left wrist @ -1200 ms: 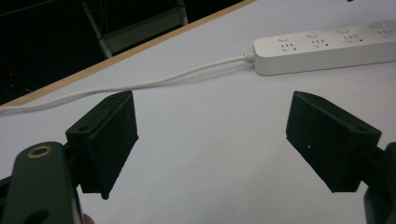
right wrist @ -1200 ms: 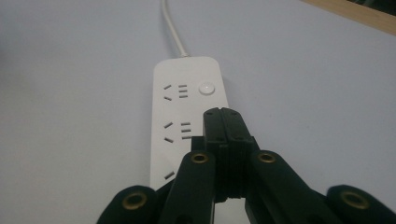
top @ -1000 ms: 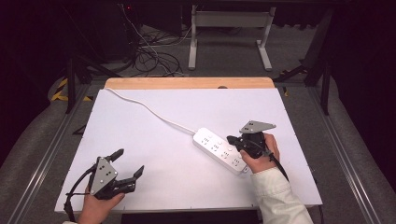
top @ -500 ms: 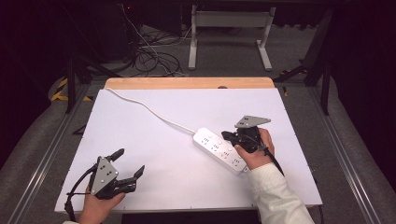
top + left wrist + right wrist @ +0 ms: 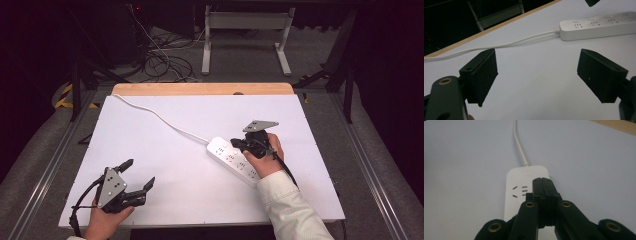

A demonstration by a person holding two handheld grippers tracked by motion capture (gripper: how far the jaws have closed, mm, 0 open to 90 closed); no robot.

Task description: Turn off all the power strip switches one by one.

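Table unchanged; right hand-held gripper [image 5: 239,144] (closed) shifted.

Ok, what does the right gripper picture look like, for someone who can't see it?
The right gripper has its two black jaws pressed shut, with nothing between them, above a white power strip lying on a white table. The strip's white cord runs away toward the far edge.
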